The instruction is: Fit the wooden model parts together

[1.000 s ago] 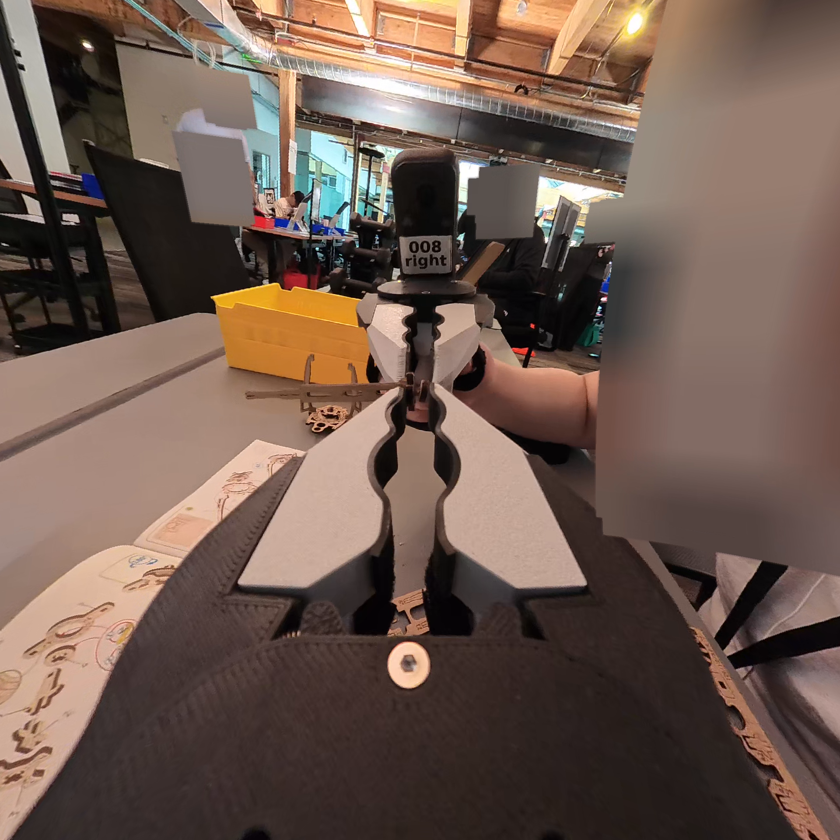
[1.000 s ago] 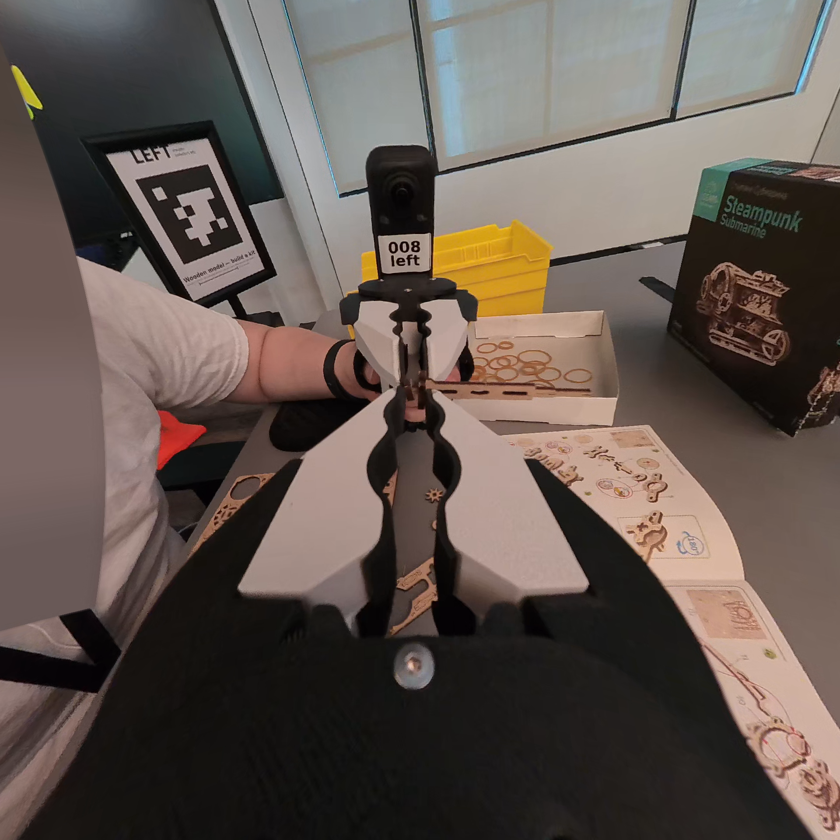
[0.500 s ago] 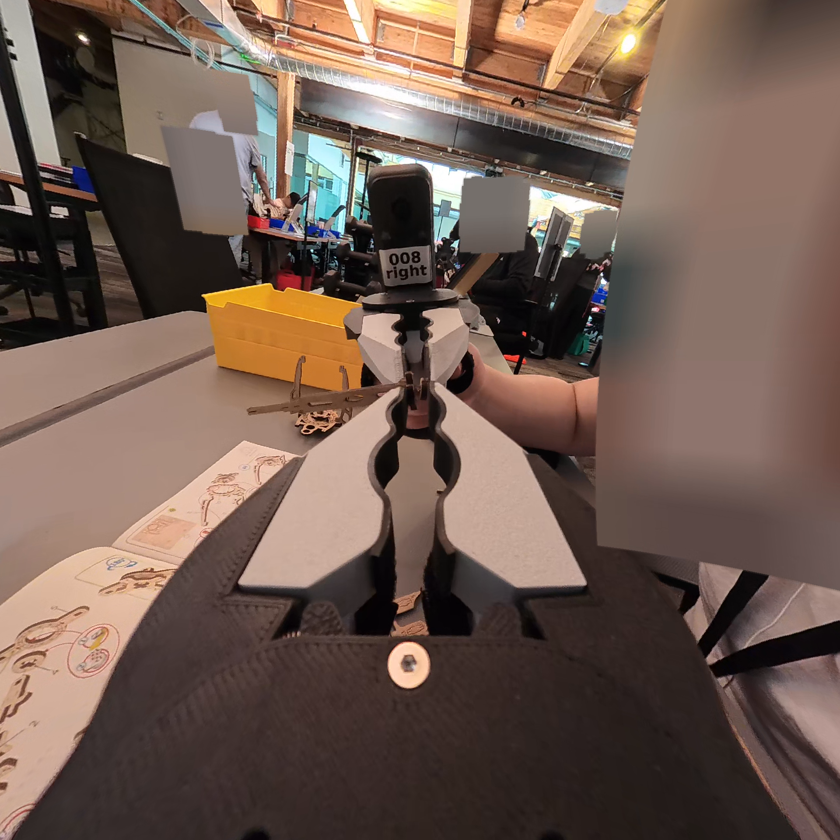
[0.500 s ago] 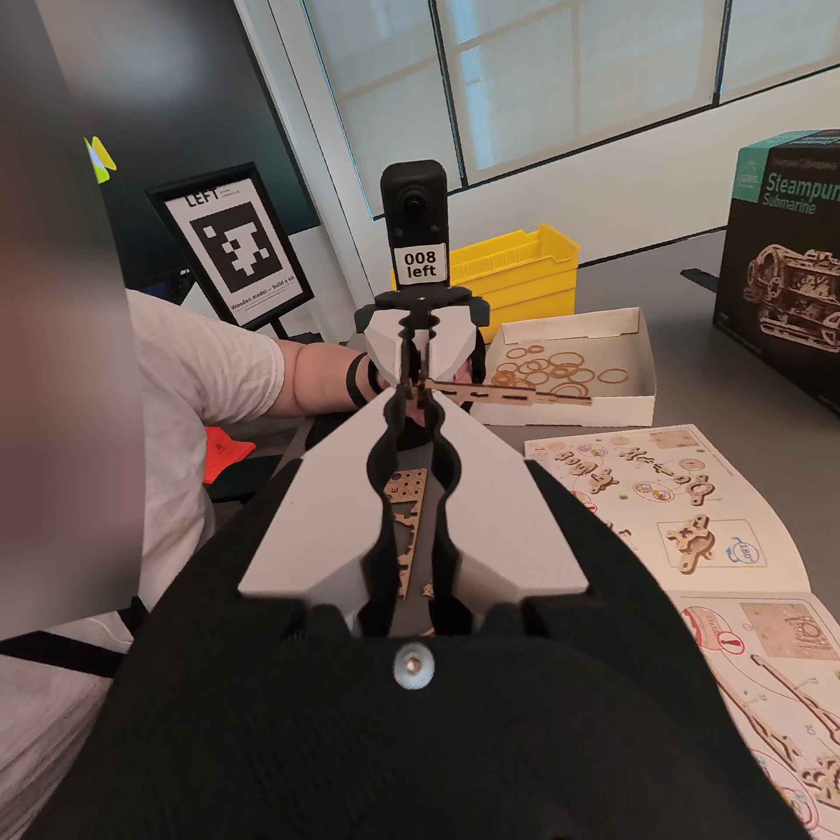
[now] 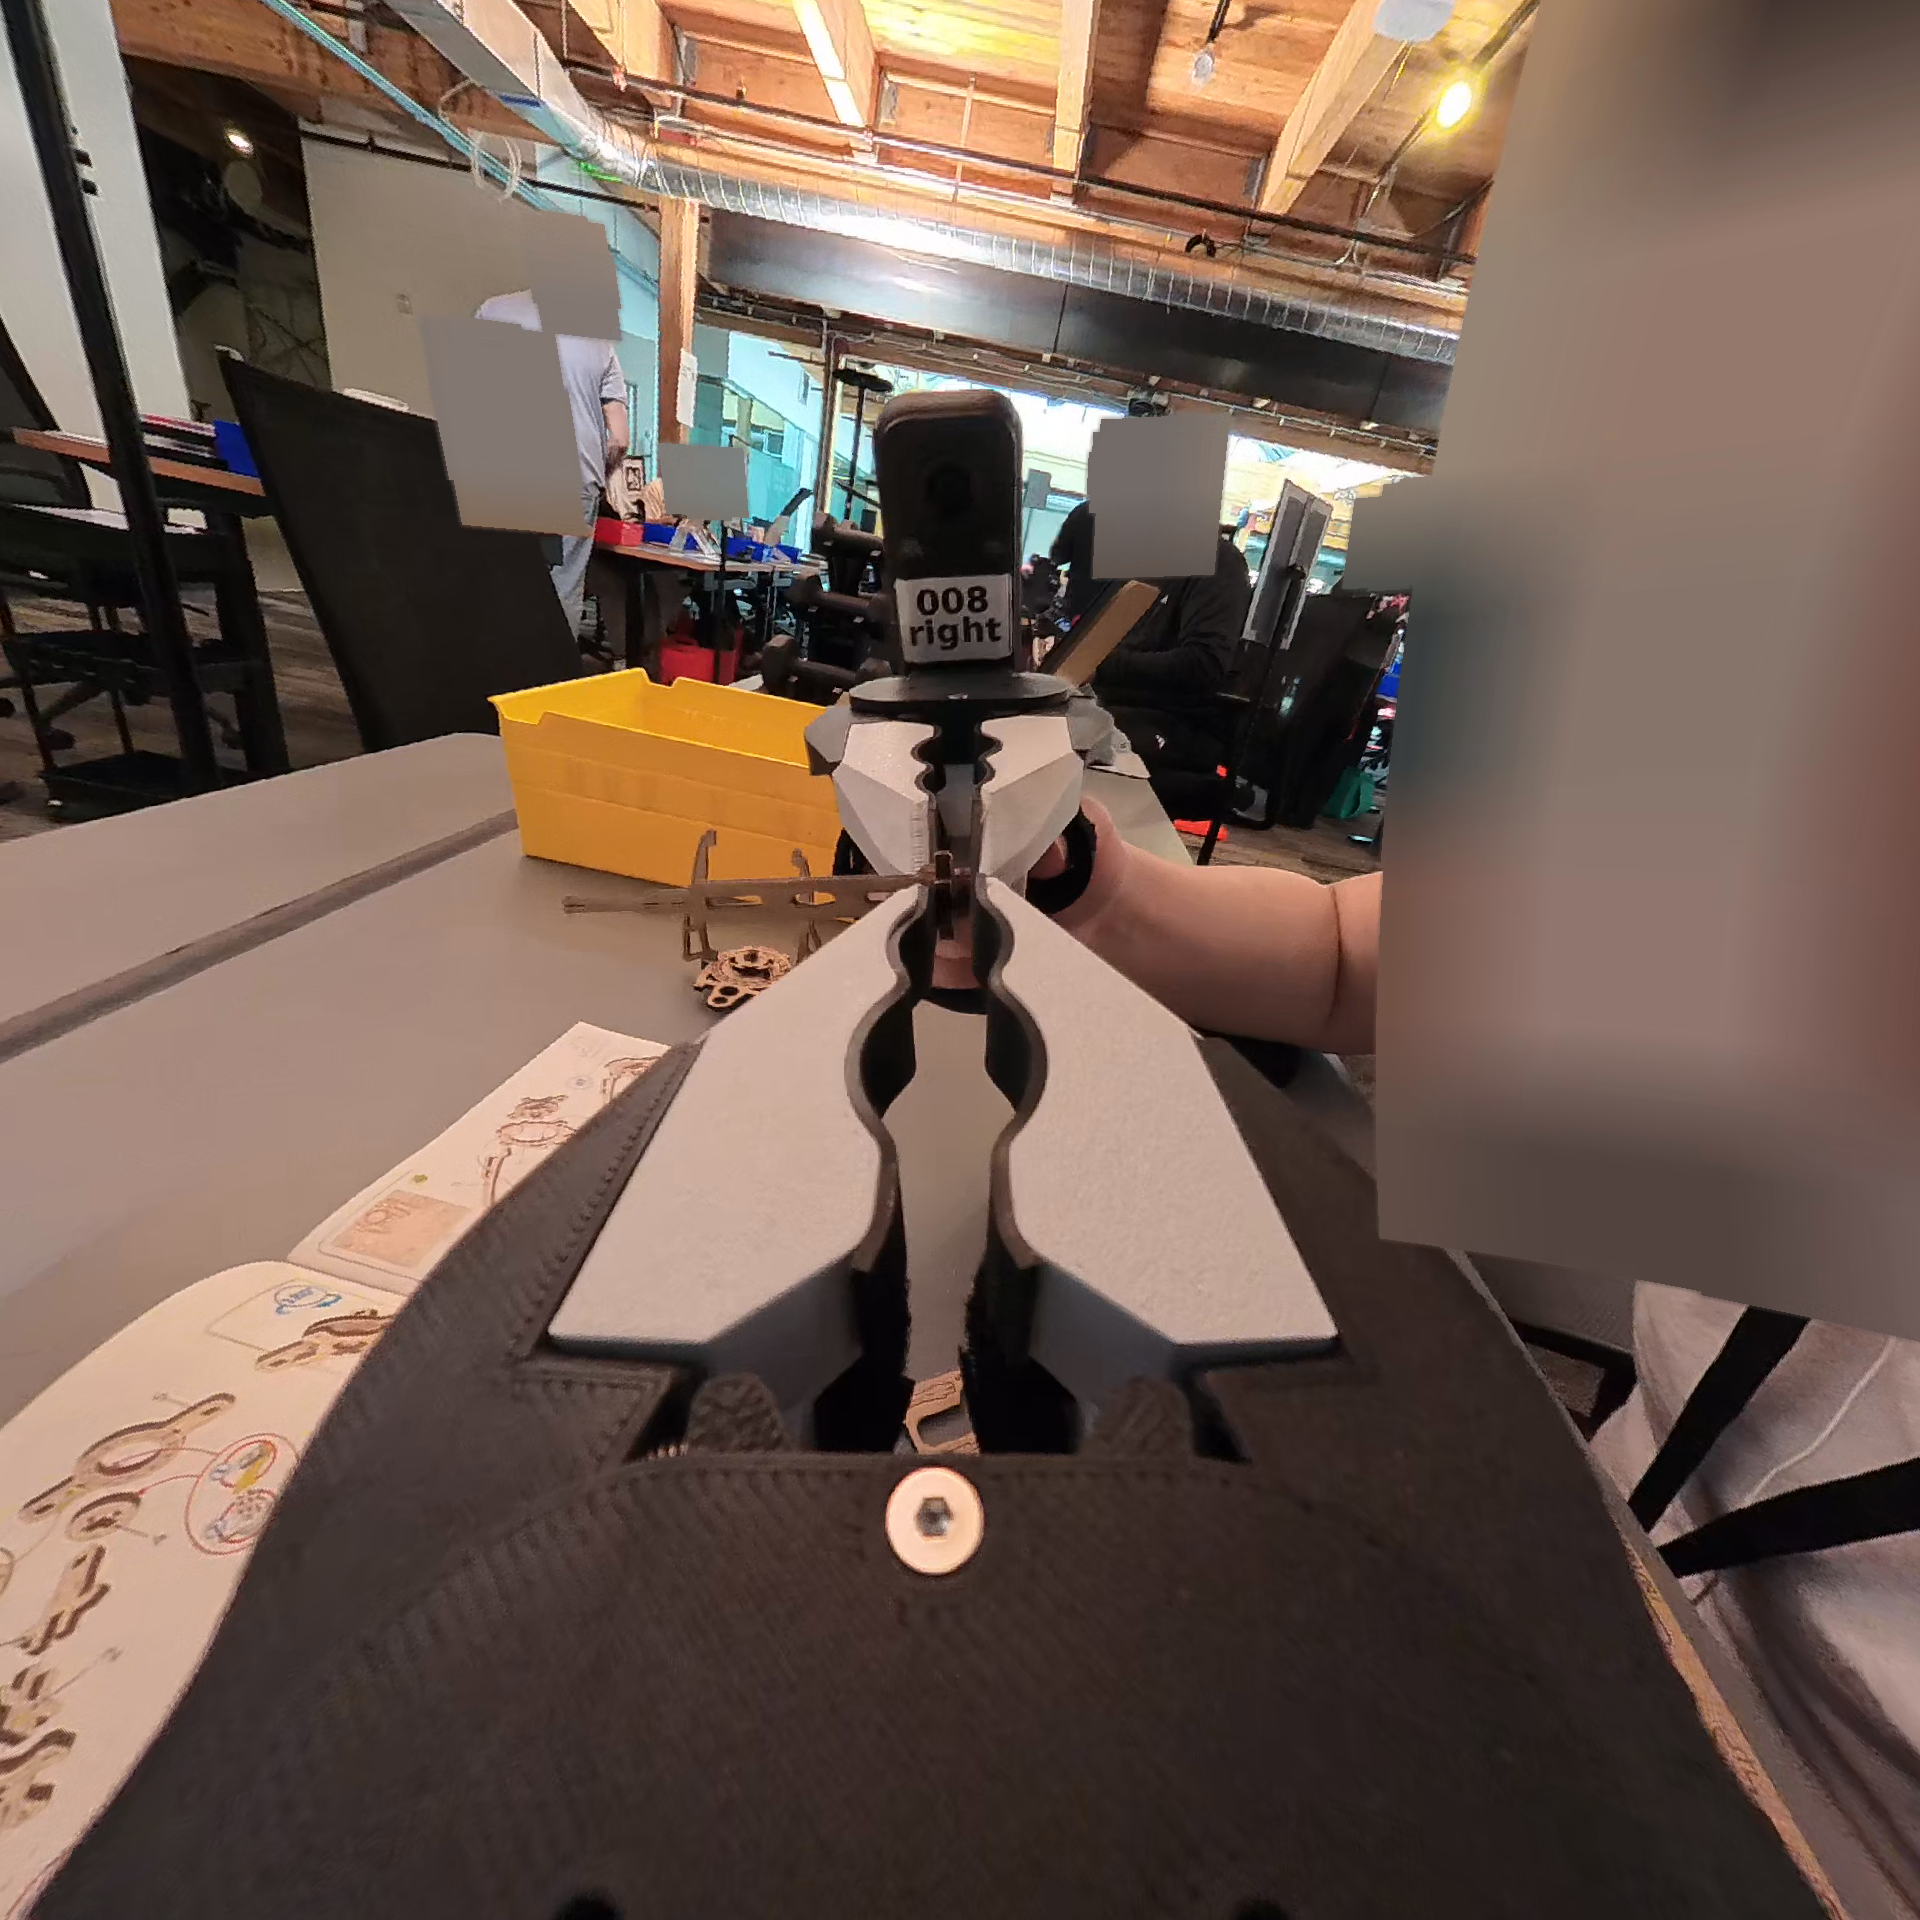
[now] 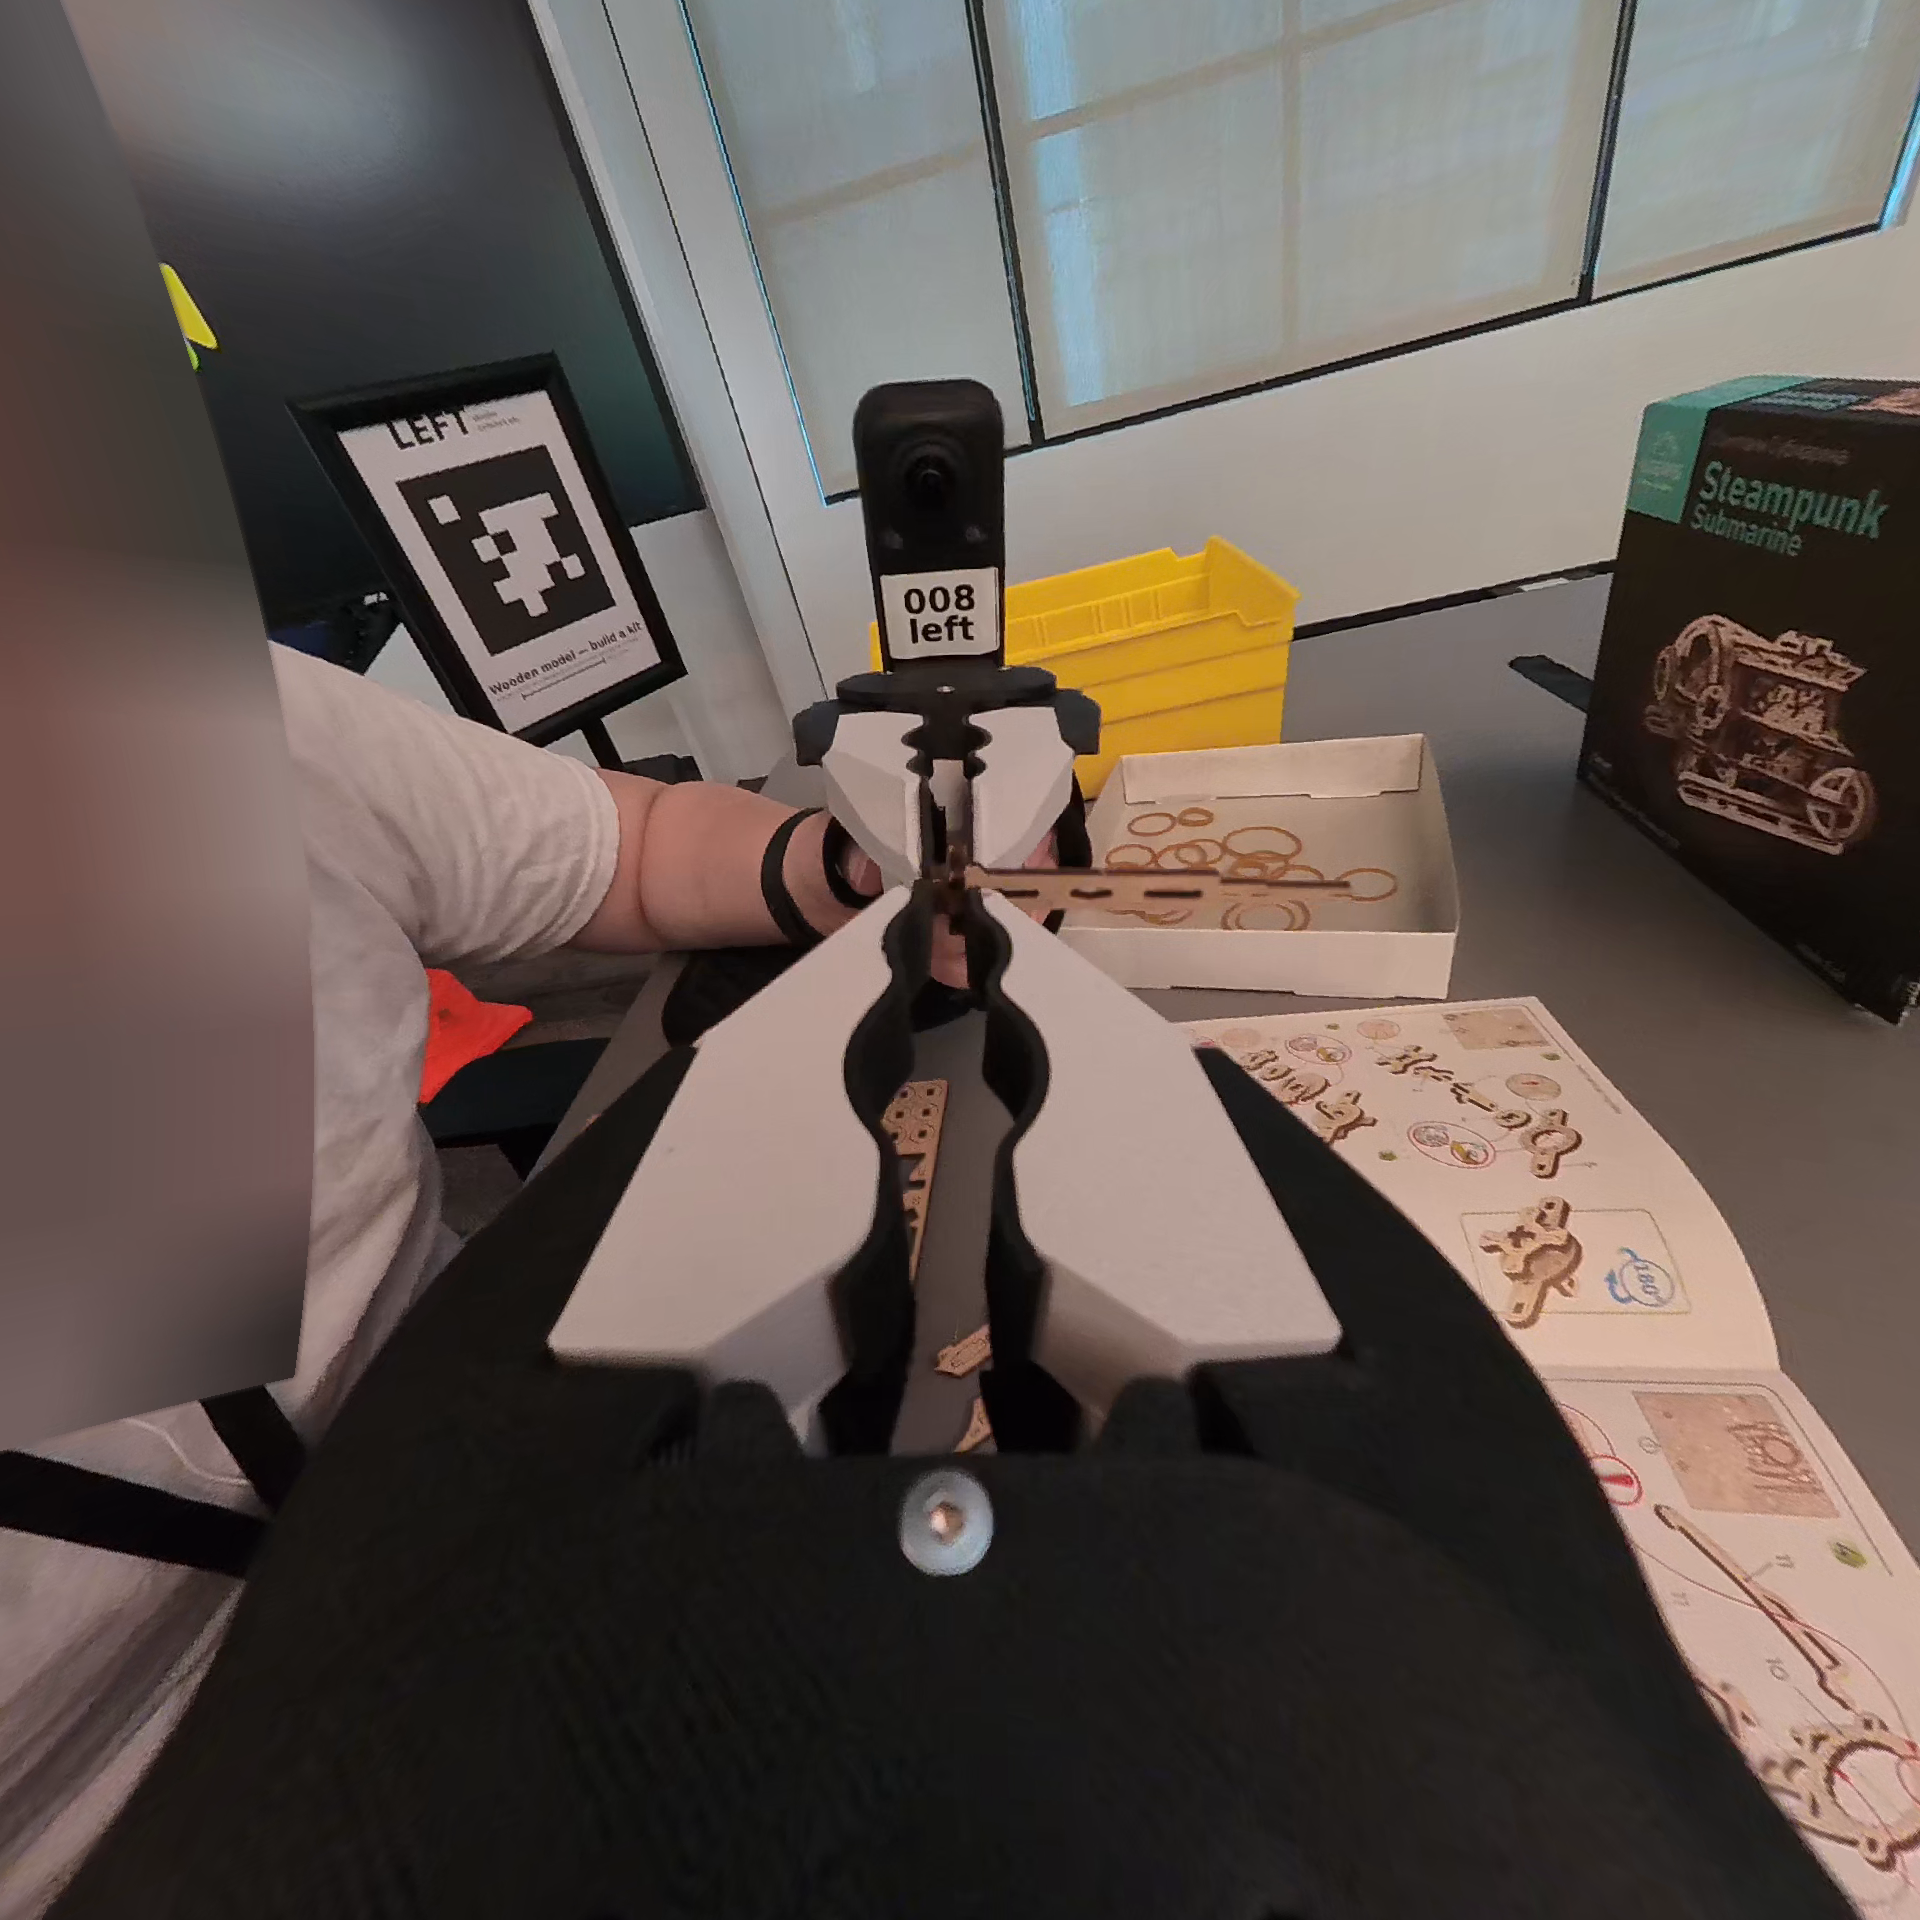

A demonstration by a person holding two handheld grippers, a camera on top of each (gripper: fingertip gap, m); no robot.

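Print on camera tags [image 5: 954,617], sign [image 6: 516,558], box [image 6: 1766,665]; not transcribed.

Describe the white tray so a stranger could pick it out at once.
On the grey table, find the yellow bin below the window. The shallow white tray sits just in front of it, alone in holding loose tan rubber bands.

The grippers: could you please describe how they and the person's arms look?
Each gripper, left and right, has pale grey wedge fingers with wavy black inner edges on a ribbed black body, topped by a black camera bearing a white label. The person wears a white short sleeve and black wristband.
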